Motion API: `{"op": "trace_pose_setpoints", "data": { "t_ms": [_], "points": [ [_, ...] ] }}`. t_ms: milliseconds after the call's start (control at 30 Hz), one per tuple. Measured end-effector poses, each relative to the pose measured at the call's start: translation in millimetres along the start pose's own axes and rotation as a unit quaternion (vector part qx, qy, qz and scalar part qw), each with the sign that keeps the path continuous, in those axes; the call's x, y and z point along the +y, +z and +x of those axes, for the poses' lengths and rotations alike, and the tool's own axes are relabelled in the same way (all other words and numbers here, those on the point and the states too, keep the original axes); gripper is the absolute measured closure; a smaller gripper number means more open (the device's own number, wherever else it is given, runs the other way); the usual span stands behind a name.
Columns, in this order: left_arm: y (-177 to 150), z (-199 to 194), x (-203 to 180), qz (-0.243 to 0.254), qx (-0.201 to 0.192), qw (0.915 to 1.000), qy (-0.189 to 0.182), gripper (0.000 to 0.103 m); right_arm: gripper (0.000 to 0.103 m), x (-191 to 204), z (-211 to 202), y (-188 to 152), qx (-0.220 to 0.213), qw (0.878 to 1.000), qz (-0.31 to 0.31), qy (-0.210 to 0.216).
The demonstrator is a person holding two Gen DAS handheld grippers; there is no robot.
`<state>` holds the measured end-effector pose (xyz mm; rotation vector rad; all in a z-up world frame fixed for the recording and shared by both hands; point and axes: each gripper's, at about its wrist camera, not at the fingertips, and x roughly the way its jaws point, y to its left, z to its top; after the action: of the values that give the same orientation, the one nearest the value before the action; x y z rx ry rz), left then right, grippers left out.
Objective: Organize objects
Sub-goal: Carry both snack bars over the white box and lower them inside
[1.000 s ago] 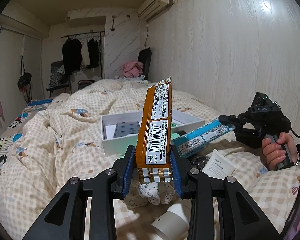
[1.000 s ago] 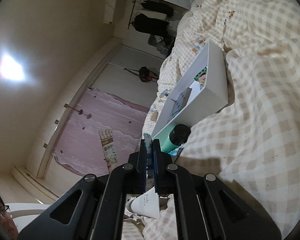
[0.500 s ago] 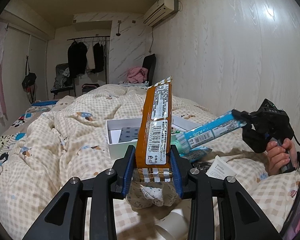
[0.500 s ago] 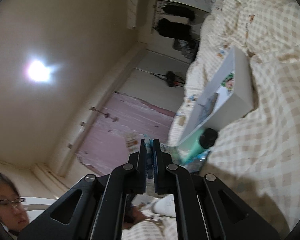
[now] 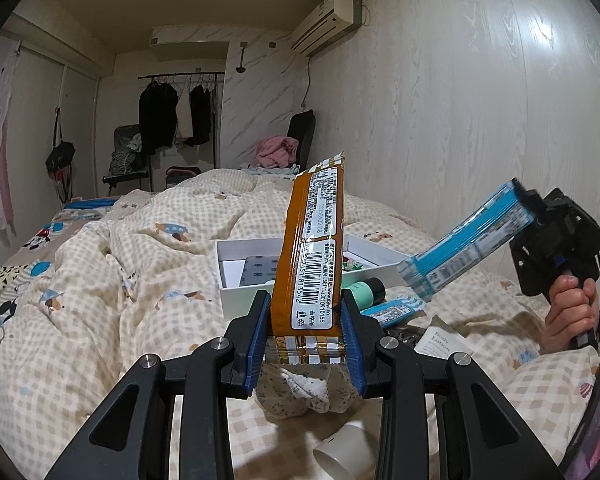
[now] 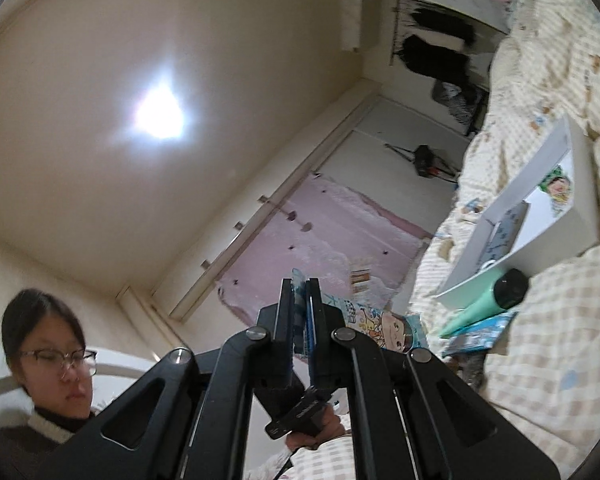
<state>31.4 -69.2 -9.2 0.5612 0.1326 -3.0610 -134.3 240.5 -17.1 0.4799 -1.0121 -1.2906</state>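
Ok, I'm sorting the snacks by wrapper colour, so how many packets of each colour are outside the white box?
Orange: 1, the orange packet in the left gripper.
Blue: 2, the raised blue packet in the right gripper and the lying blue packet on the quilt.
Total: 3.

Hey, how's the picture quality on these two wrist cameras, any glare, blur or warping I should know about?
Left wrist view: evenly lit and sharp; barcode on the orange snack packet readable; fisheye bends the wall planks. Right wrist view: ceiling light blows out into glare; white box and checked quilt look soft, and the frame is tilted.
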Motion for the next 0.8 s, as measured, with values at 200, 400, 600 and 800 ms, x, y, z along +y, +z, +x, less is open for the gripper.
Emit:
{"op": "trace_pose_setpoints", "data": {
  "t_ms": [200, 400, 600, 800],
  "points": [
    [0.1, 0.6, -2.9, 0.009, 0.004, 1.0000, 0.001, 0.070, 0.097, -3.6, 5.1, -0.4, 0.010, 1.000, 0.000, 0.011],
    [0.9, 1.1, -1.1, 0.003, 0.007, 1.0000, -0.003, 0.070, 0.097, -5.4, 5.4, 1.0, 0.008, 1.000, 0.002, 0.011],
    [13.9, 2.5, 15.9, -0.035, 0.014, 0.9990, -0.025, 0.070, 0.097, -1.7, 19.2, 20.2, -0.001, 1.000, 0.006, -0.011],
    [51.0, 34.0, 37.1, -0.048, 0.035, 0.9982, -0.003, 0.070, 0.097, 3.2, 50.8, 51.9, 0.011, 0.998, -0.022, -0.049]
  ]
}}
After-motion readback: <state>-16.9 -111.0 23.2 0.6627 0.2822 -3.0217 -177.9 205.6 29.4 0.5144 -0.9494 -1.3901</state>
